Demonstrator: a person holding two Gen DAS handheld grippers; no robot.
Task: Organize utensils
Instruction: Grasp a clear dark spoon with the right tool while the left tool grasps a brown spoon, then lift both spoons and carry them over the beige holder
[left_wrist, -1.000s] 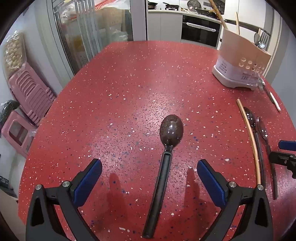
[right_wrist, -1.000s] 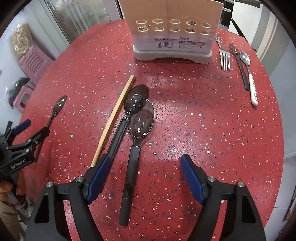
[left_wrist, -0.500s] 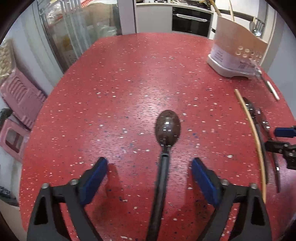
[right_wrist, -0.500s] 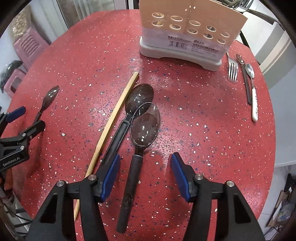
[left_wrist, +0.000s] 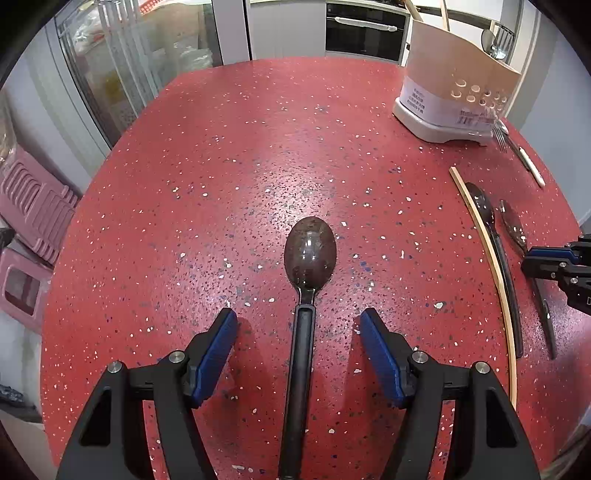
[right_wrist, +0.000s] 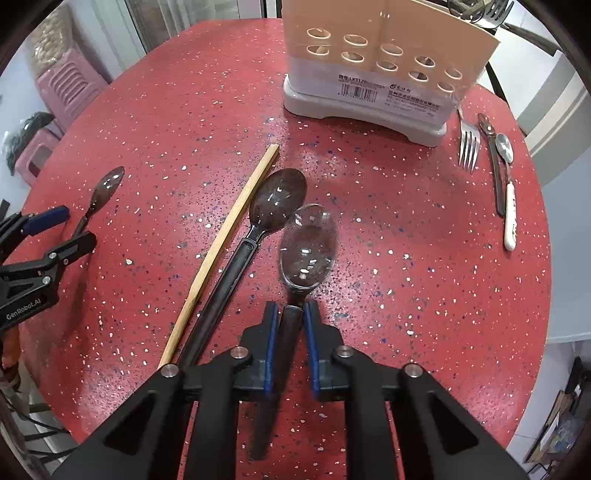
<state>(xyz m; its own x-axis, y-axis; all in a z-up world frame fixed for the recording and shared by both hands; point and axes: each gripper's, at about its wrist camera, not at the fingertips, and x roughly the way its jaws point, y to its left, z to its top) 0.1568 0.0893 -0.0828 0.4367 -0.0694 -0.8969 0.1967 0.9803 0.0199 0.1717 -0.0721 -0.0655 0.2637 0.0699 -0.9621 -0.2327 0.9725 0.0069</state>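
My left gripper (left_wrist: 299, 323) is open, its fingers either side of the handle of a dark spoon (left_wrist: 309, 254) lying on the red table (left_wrist: 258, 147). My right gripper (right_wrist: 290, 310) is shut on the handle of a clear-bowled dark spoon (right_wrist: 308, 247). Beside it lie another dark spoon (right_wrist: 275, 201) and a wooden chopstick (right_wrist: 225, 240). The beige utensil holder (right_wrist: 384, 55) stands at the far side; it also shows in the left wrist view (left_wrist: 454, 85).
A fork (right_wrist: 468, 147), a dark-handled utensil (right_wrist: 495, 170) and a white-handled spoon (right_wrist: 509, 206) lie right of the holder near the table edge. Pink stools (left_wrist: 33, 206) stand on the floor at left. An oven (left_wrist: 362, 29) is behind the table.
My right gripper moved forward and closed on the clear-bowled spoon's handle. My left gripper advanced along its spoon's handle and narrowed somewhat, still open.
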